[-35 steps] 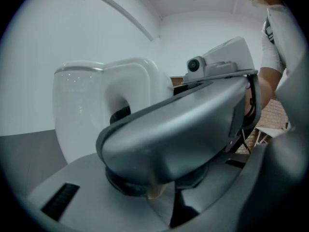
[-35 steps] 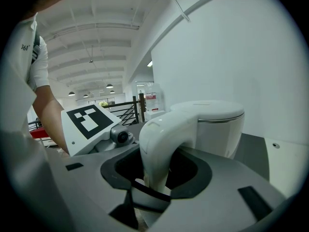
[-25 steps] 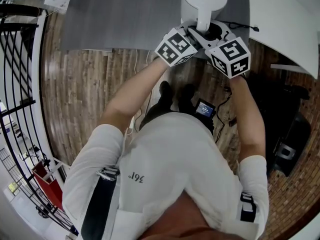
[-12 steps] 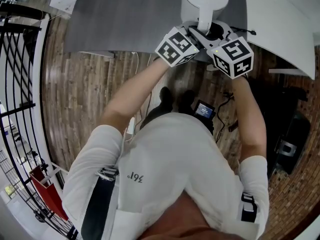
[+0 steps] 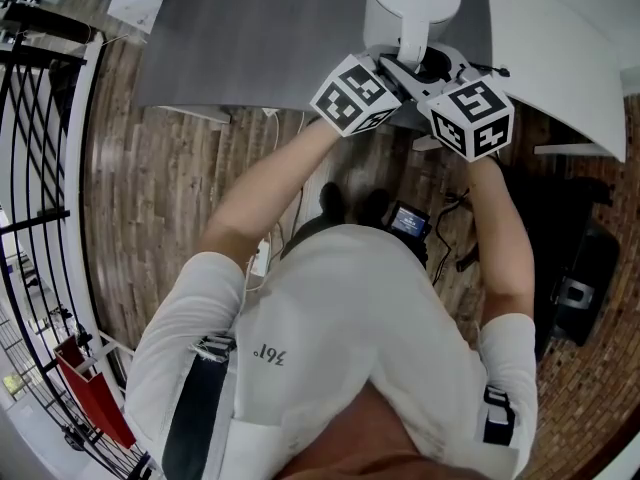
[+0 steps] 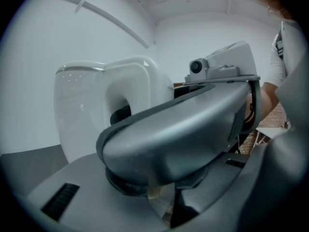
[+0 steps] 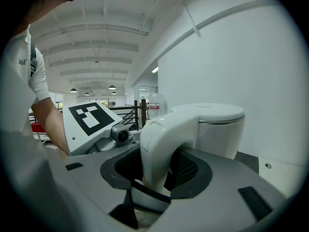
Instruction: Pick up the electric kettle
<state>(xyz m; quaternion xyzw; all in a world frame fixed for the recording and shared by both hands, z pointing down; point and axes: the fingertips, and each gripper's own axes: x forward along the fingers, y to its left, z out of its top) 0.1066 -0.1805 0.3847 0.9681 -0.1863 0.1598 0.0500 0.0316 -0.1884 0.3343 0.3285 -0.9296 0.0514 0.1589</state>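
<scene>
The right gripper [image 7: 155, 178] is clamped on the kettle handle [image 7: 159, 144]: its two dark, ribbed pads [image 7: 190, 170] sit on either side of the smooth white loop, set in broad matte grey shells. The handle is a thick, rounded arch of glossy plastic that rises from between the jaws and curves over to the kettle [image 7: 219, 132], a plain white cylinder with a flat, disc-shaped lid [image 7: 212, 111].

The left gripper [image 6: 164, 204] is drawn in close beside the right gripper. Its grey jaws stand parted, but the right gripper's curved shell [image 6: 178, 129] lies across their tips, so I cannot tell whether they press on anything. Past that shell, the same white arch and the kettle's slightly frosted wall show. The left gripper's marker cube [image 7: 91, 117], white with black squares, sits just left of the handle in the right gripper view.

From the head view, the kettle stands near the edge of a flat grey table [image 5: 280, 38], with both cubes meeting at its handle. A white tabletop [image 5: 570, 58] lies to the right. Below is a floor [image 5: 170, 188] of worn wooden planks, and a black metal railing [image 5: 40, 138] runs along the left.
</scene>
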